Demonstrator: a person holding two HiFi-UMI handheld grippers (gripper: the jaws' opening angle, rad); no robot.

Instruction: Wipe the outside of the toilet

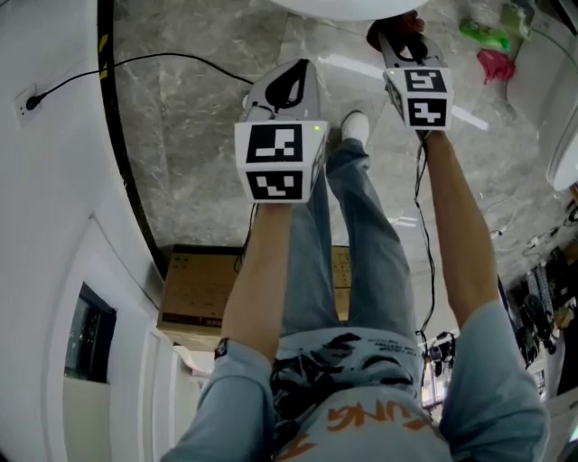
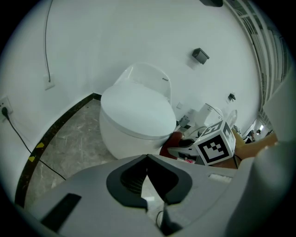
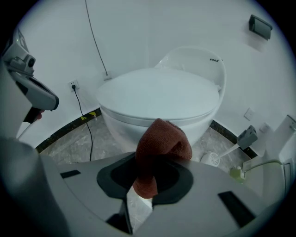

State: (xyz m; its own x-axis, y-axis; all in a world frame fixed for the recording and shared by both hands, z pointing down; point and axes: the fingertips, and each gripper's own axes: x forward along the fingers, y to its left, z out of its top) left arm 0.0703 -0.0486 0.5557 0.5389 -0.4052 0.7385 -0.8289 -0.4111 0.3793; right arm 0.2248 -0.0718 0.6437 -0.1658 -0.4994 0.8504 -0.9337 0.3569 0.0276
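Observation:
The white toilet (image 3: 162, 95) stands against the wall with its lid down; the left gripper view also shows the toilet (image 2: 136, 113), and only its front rim (image 1: 343, 7) reaches the head view's top edge. My right gripper (image 3: 147, 178) is shut on a red-brown cloth (image 3: 162, 141), which bulges up out of the jaws just short of the bowl's front. In the head view that cloth (image 1: 396, 27) sits close under the rim. My left gripper (image 2: 147, 159) hangs farther back over the floor, its jaws together with nothing in them. From above, the left gripper (image 1: 302, 68) is left of the right gripper (image 1: 402, 41).
A black power cord (image 1: 163, 59) runs across the grey marble floor from a wall socket (image 1: 27, 102). A cardboard box (image 1: 194, 289) lies behind the person's legs. A toilet brush (image 3: 213, 159) stands right of the bowl. Green and pink items (image 1: 488, 50) lie at the right.

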